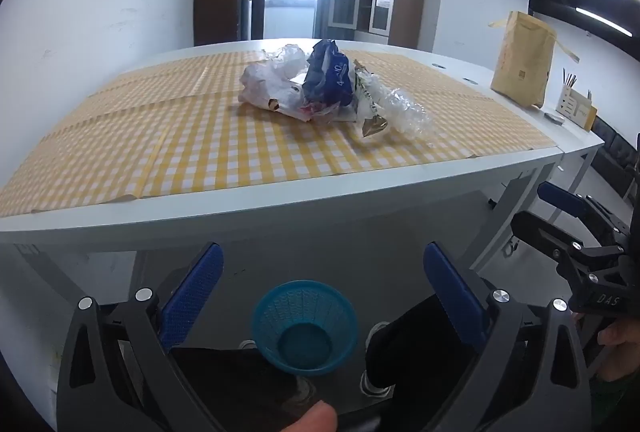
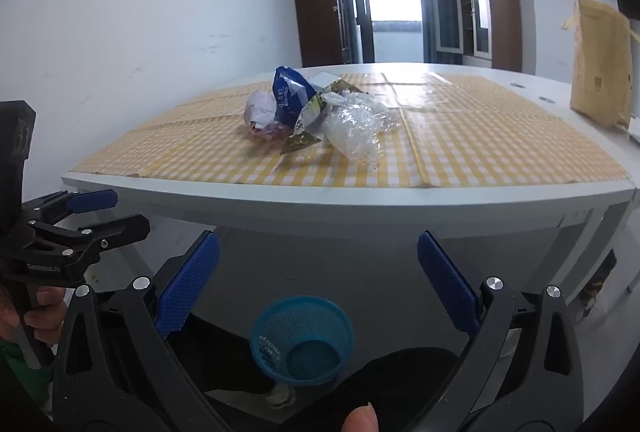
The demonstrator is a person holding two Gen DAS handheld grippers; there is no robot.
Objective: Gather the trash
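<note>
A heap of trash lies mid-table on the yellow checked cloth: a crumpled blue wrapper (image 1: 326, 76) (image 2: 289, 94), white plastic bags (image 1: 268, 78), a clear plastic wad (image 1: 408, 112) (image 2: 354, 132) and a foil wrapper (image 2: 308, 120). A blue mesh bin (image 1: 305, 328) (image 2: 302, 340) stands on the floor below the table's near edge. My left gripper (image 1: 322, 268) (image 2: 104, 212) and right gripper (image 2: 318, 260) (image 1: 548, 208) both hang open and empty in front of the table edge, above the bin, well short of the trash.
A tan paper bag (image 1: 522, 60) (image 2: 600, 64) stands at the table's right side, with a small holder of sticks (image 1: 574, 100) beyond it. The white table edge (image 1: 280, 200) runs across just ahead. Dark trouser legs and shoes show by the bin. Cabinets and a door fill the far wall.
</note>
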